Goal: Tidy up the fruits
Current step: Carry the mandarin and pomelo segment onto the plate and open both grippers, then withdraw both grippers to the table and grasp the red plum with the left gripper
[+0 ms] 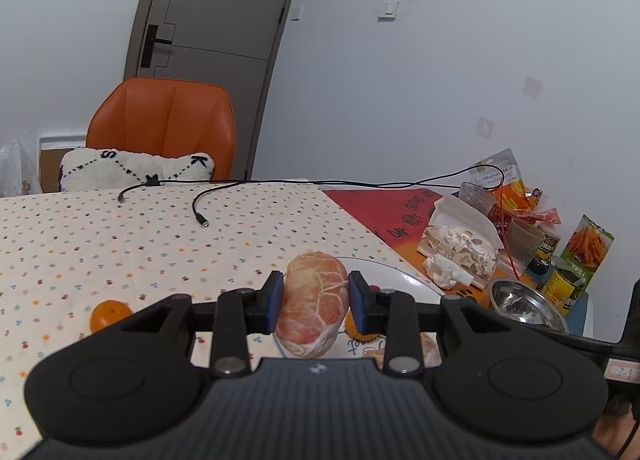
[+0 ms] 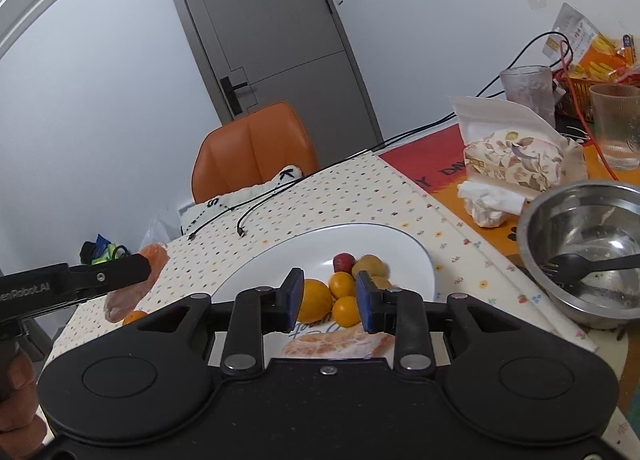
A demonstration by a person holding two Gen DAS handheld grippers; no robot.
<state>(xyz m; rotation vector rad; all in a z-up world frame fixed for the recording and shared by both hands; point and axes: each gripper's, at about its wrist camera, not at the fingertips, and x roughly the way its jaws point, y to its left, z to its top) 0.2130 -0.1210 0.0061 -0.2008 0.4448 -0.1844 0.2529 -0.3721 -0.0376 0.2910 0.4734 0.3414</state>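
A matt cloth tablecloth (image 1: pixel 120 228), cream with tiny printed dots, is covering the table across the left of the left wrist view. At lower centre, a peeled pomelo segment (image 1: pixel 314 300) is showing a dull, veined pink membrane between blue rubbery-looking pads (image 1: pixel 275 300) of the matt black plastic left gripper (image 1: pixel 316 302). In the right wrist view, a glossy white plate (image 2: pixel 384 238), seemingly ceramic, is sitting at centre, carrying smooth, shiny yellow fruits (image 2: pixel 342 284). At right, a brushed metal bowl (image 2: pixel 536 220) is gleaming, with a matt black plastic fork (image 2: pixel 580 262) inside. Ribbed clear glass tumblers (image 2: pixel 614 124) are standing at upper right. The orange chair (image 2: pixel 252 148) is looking like smooth leather.
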